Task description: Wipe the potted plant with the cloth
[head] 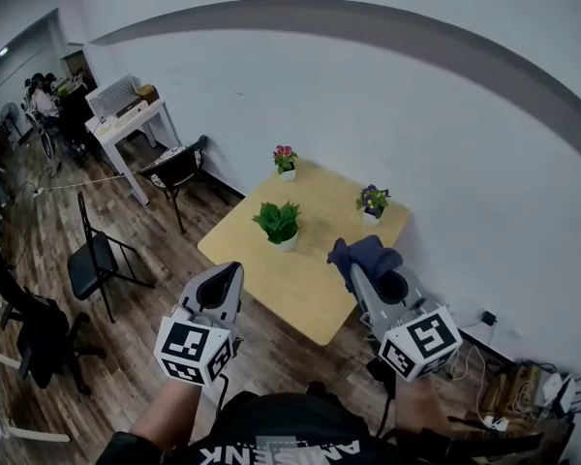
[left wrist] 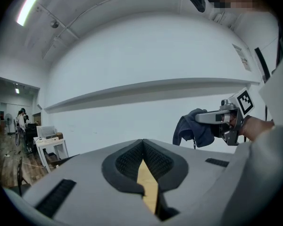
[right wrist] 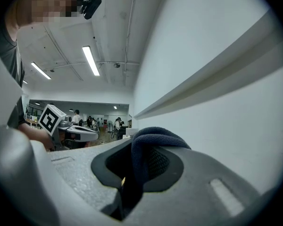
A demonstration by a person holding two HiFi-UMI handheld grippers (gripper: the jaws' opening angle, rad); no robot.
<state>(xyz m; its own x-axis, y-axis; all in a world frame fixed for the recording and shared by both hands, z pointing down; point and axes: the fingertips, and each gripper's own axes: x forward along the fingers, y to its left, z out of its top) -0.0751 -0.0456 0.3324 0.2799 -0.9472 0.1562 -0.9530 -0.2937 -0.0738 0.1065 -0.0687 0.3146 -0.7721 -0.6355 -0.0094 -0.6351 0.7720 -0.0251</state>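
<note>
1. Wooden table (head: 305, 294): ahead of and below both grippers.
2. Left gripper (head: 229, 271): jaws pressed fully together, nothing between them; tips over the table's near-left edge.
3. Right gripper (head: 360, 271): jaws clenched on the dark blue cloth (head: 365, 252), which bunches over its tips.
4. Green potted plant (head: 279, 223): on the table, ahead of the left gripper's tips, left of the cloth, touching neither.
5. Pink-flowered pot (head: 286, 161) and purple-flowered pot (head: 373, 202): farther ahead, near the table's far edges.

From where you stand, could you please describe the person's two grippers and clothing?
The left gripper and right gripper are light grey tapered shells with black ribbed pads, each bearing a white cube of black square markers. The top worn is black, white-lettered.
</note>
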